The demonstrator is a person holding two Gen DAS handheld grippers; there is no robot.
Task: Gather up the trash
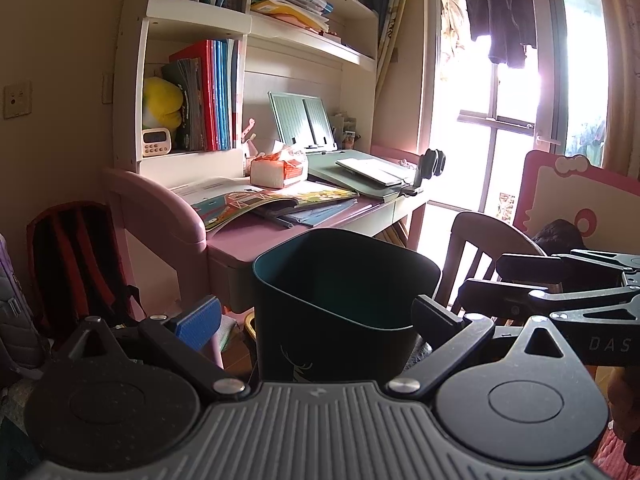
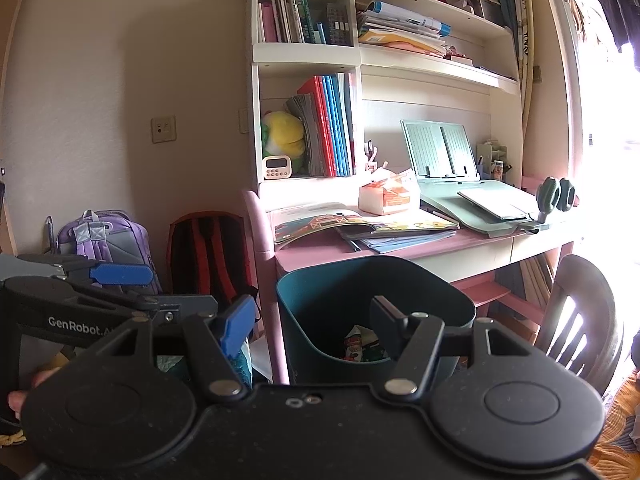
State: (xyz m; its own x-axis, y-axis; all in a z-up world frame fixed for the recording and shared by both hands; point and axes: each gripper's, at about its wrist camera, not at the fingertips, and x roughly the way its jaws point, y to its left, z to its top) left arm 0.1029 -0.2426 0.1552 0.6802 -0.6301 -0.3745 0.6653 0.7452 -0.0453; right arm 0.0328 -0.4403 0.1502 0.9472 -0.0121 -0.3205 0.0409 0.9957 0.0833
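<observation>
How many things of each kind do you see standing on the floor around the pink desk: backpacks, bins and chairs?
Backpacks: 2 (purple, red and black)
Bins: 1 (dark teal bin, with some trash inside)
Chairs: 1 (wooden chair)
Total: 4

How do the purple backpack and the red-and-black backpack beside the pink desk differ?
The purple backpack is lilac with grey panels; the red-and-black backpack is dark with red straps. The purple one stands farther from the pink desk; the red-and-black one stands next to it. Both stand upright on the floor by the wall.
</observation>
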